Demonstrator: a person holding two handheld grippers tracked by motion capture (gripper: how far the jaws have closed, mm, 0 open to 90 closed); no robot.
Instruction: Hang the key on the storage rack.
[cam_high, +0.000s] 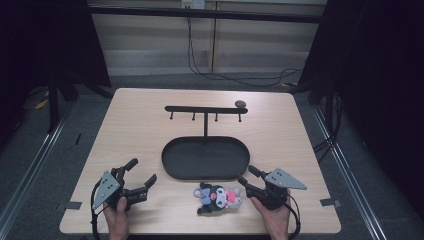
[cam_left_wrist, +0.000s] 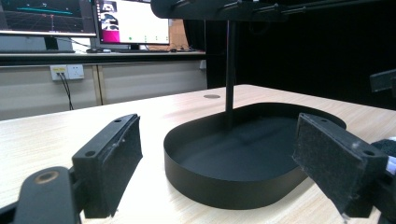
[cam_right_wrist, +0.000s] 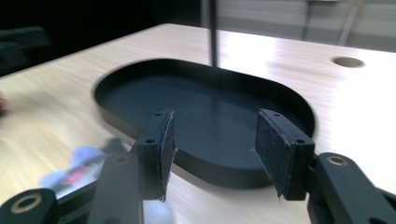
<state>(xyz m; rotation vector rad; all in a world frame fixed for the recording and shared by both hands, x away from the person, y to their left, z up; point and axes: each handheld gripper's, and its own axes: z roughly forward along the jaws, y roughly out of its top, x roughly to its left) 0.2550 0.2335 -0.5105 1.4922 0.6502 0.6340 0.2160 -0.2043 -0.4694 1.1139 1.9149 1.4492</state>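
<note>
Bare desk (cam_high: 135, 130) lies open left and right of the black oval tray (cam_high: 172, 170), whose upright post and hook bar (cam_high: 205, 110) block the centre; a plush toy (cam_high: 218, 197) sits before it.

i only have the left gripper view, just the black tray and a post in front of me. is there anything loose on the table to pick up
Observer: Yes, a small plush toy lies on the table just in front of the tray, on your side.
Operator: which tool is closer to it
Observer: The right tool; it sits right beside the toy, open and empty.
Operator: what does the post hold up
Observer: A horizontal bar with four small hooks, nothing hanging on them.
</note>
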